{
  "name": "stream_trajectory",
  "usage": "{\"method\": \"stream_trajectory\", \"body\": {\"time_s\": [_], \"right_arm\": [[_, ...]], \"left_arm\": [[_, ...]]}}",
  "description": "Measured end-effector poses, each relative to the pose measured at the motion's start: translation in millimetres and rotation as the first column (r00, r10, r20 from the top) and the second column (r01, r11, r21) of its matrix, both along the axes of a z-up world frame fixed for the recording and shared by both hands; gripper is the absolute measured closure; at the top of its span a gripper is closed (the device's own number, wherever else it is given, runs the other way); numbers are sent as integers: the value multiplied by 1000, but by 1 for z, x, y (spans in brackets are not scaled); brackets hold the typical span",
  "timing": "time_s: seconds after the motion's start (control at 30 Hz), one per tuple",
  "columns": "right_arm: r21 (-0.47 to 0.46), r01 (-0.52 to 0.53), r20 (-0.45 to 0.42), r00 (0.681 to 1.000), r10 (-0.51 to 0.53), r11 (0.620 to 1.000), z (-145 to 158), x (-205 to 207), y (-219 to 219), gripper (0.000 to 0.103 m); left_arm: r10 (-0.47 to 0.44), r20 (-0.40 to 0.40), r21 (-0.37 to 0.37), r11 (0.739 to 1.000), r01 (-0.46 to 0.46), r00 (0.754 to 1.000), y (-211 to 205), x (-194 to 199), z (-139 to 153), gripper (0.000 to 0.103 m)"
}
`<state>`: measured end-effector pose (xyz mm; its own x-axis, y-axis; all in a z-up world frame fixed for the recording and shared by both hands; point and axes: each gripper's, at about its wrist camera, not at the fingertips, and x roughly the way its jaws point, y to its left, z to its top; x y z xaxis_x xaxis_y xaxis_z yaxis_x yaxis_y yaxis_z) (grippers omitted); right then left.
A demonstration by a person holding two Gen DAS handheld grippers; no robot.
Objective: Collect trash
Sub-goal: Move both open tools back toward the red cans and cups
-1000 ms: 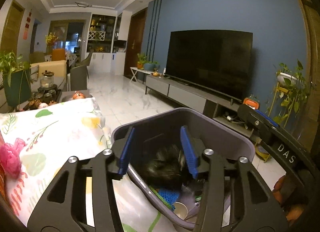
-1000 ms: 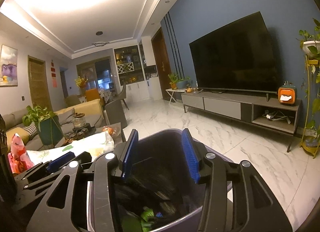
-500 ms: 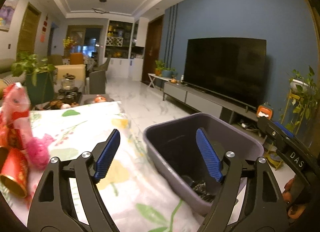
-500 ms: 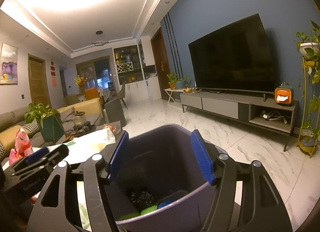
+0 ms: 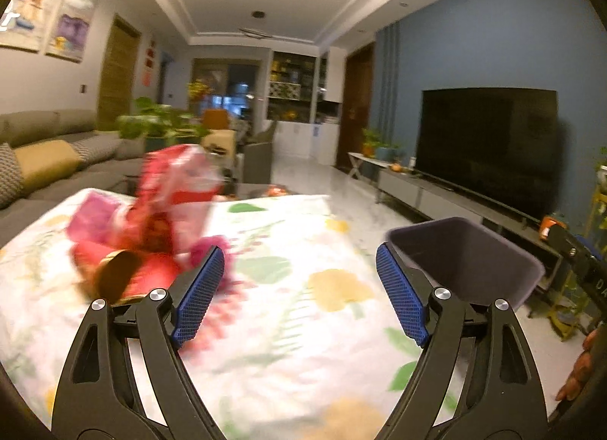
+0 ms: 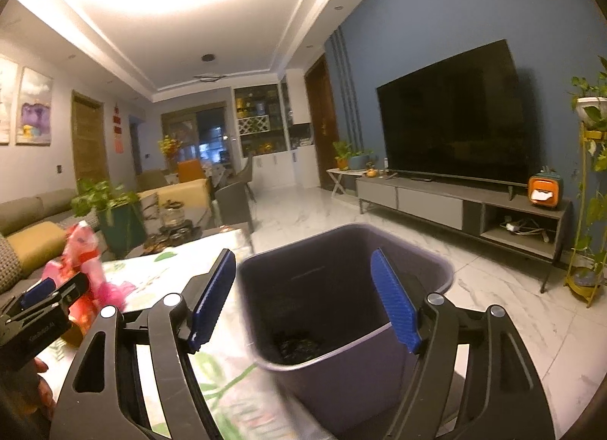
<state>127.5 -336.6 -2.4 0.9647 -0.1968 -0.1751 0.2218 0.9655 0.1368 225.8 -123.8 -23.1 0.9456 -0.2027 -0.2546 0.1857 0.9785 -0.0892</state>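
- Your left gripper [image 5: 299,290] has its fingers spread wide with nothing between them; it hangs over the flower-print cloth on the worktop [image 5: 288,330].
- The trash pile [image 5: 151,227] of red and pink wrappers lies on that cloth, ahead and to the left of the left fingers. Motion blur smears it, so you cannot tell the pieces apart; one roundish gold-brown end [image 5: 115,275] shows at its near side.
- The pink tuft [image 5: 212,246] just beyond the left blue pad is partly hidden by that pad.
- Your right gripper [image 6: 303,299] is likewise wide open and holds nothing; it sits above the grey bin [image 6: 413,250], which stands on the floor against the worktop's edge.
- Inside the bin only a dark clump [image 6: 299,345] shows at the bottom; what it is made of is hard to make out, and the bin's near wall is cut off by the right fingers.
- In the right wrist view the left gripper's body covers the lower part of the trash pile [image 6: 85,254].
- In the left wrist view, fingertips of your right hand [image 5: 580,368] show at the frame edge, mostly cropped.
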Motion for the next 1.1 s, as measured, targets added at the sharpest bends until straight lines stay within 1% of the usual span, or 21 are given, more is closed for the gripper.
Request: {"method": "stream_trajectory", "body": {"time_s": [0.17, 0.33, 0.43, 0.53, 0.73, 0.97, 1.03, 1.07, 1.1], "right_arm": [[-6, -67, -9, 998, 67, 998, -3, 3, 32, 31], [-10, -140, -7, 990, 140, 990, -5, 8, 63, 31], [-17, -181, -7, 984, 181, 983, -7, 10, 84, 31], [-28, -230, -11, 973, 229, 973, -9, 15, 106, 31], [-53, -291, -35, 957, 289, 955, -16, 27, 142, 31], [-51, -387, -92, 920, 382, 920, -37, 49, 187, 31], [-50, -418, -126, 903, 410, 907, -44, 60, 200, 31], [-55, -424, -143, 899, 413, 904, -47, 65, 206, 32], [-61, -430, -155, 896, 417, 901, -48, 68, 210, 35]], "left_arm": [[94, 3, -1, 996, -94, 996, 40, -12, -3, 22], [178, -9, 5, 984, -178, 984, 76, -20, -8, 22], [216, -18, -6, 976, -216, 976, 98, -27, -9, 22], [240, -21, -12, 971, -240, 971, 114, -31, -10, 22], [280, -25, -22, 960, -281, 960, 141, -36, -11, 22], [329, -28, -41, 943, -330, 944, 168, -39, -13, 22], [341, -27, -40, 939, -341, 940, 174, -37, -15, 22], [344, -25, -39, 938, -344, 939, 176, -37, -15, 22], [347, -24, -39, 937, -348, 937, 179, -36, -16, 22]]}}
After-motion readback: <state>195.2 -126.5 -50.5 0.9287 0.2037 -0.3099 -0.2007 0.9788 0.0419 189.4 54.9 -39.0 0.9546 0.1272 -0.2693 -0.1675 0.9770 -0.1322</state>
